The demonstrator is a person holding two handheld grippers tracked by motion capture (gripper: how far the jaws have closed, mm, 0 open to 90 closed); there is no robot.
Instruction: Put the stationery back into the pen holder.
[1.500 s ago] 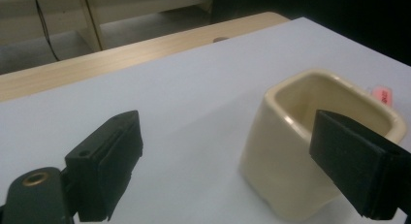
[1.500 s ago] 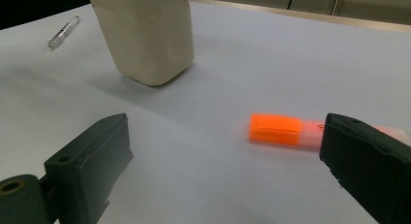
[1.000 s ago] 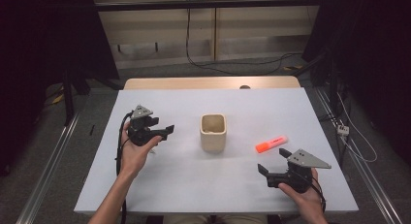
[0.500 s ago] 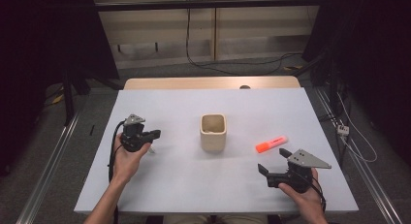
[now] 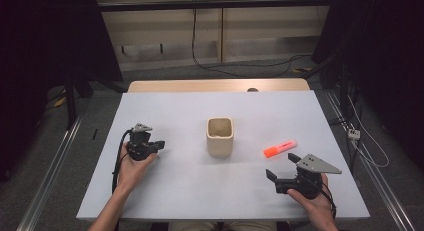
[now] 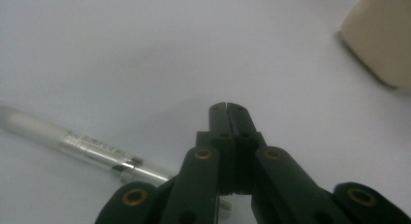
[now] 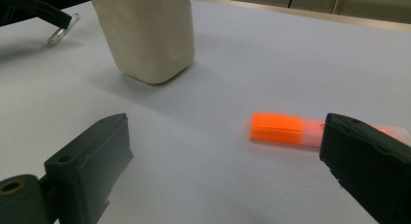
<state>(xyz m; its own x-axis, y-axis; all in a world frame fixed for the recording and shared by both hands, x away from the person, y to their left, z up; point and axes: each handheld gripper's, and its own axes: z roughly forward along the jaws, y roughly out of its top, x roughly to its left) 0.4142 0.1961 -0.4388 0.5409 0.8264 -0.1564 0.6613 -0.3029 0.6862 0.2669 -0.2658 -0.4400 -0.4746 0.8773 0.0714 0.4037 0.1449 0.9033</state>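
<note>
Lowered left hand-held gripper (image 6: pixel 227 107), pen (image 6: pixel 72 142) beside

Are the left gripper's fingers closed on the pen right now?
No: the left gripper has its fingers shut on nothing, and the pen lies on the table beside them.

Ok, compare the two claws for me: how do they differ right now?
The left claw is shut, jaws pressed together on nothing; the right claw is wide open. The left claw lies beside a silver-and-white pen; the right claw points at the orange highlighter. Both are black, hand-held and low over the white table.
</note>
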